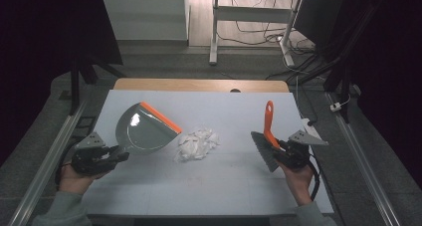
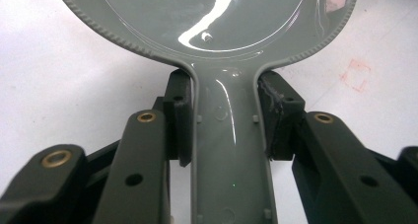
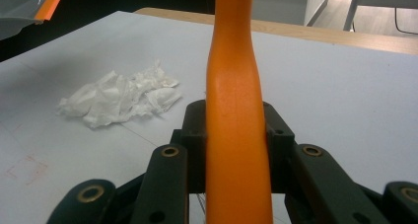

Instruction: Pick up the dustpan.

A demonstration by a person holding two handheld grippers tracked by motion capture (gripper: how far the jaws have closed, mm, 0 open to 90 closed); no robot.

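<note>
Table [image 1: 224, 186] with a white top is seen from the high view. The left gripper [image 1: 118, 155] is held at the near left, its jaws closed on the handle of a grey dustpan [image 1: 142, 131]. The pan's orange lip [image 1: 159, 117] is turned toward the table's middle. A heap of crumpled white tissue [image 1: 196, 144] lies just right of that lip, near it but apart. The right gripper [image 1: 282, 147] is held at the near right, its jaws clamped on the orange handle of a brush [image 1: 268, 124]. The handle is pointed away from the person; the dark bristles [image 1: 263, 150] are seen left of the gripper.

Left gripper view: the dustpan [image 2: 231, 135] handle is pinched between both jaw pads [image 2: 180, 120], with the pan bowl beyond them, above the white top.

Right gripper view: the brush [image 3: 236, 115] handle is gripped between both jaws and runs straight up the frame. The tissue [image 3: 118, 98] is seen on the table to the left, well apart from the brush. The dustpan's lip [image 3: 49, 2] is seen at the top left corner.
</note>
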